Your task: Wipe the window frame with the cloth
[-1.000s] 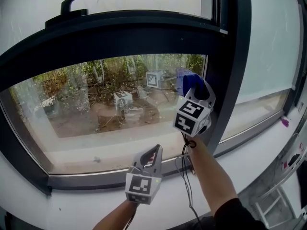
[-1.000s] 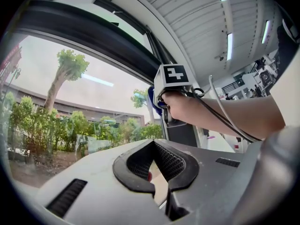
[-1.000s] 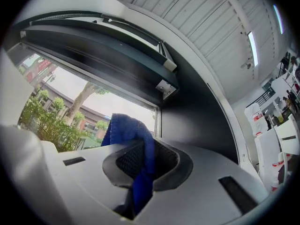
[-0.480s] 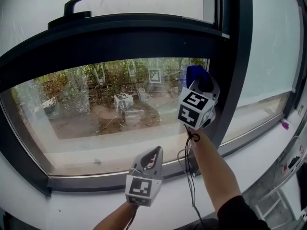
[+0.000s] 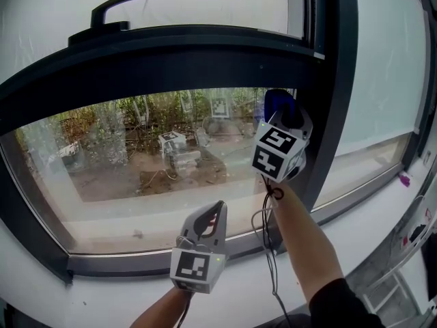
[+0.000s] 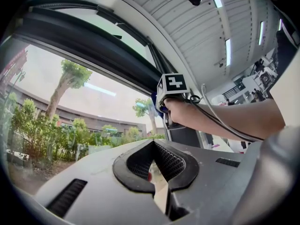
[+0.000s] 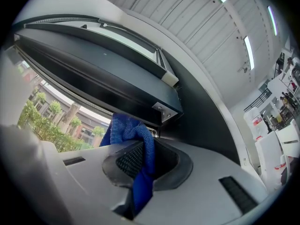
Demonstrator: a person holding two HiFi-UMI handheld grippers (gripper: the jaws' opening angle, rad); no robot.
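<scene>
- My right gripper (image 7: 145, 165) is clamped on the blue cloth (image 7: 129, 130), which bunches out past its jaws
- The cloth sits at the window frame (image 5: 205, 53) upper right corner
- My left gripper (image 5: 213, 214) is closed, empty, well below

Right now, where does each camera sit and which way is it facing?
Head view: on the head, facing down at the window frame; shows left gripper, right gripper holding the blue cloth, right forearm.
Left gripper view: on the left gripper, facing up past its shut, empty jaws at glass and ceiling; shows right forearm.
Right gripper view: on the right gripper, facing up at the frame; jaws shut on the cloth.
Shared: head and left gripper views both show the right gripper.
</scene>
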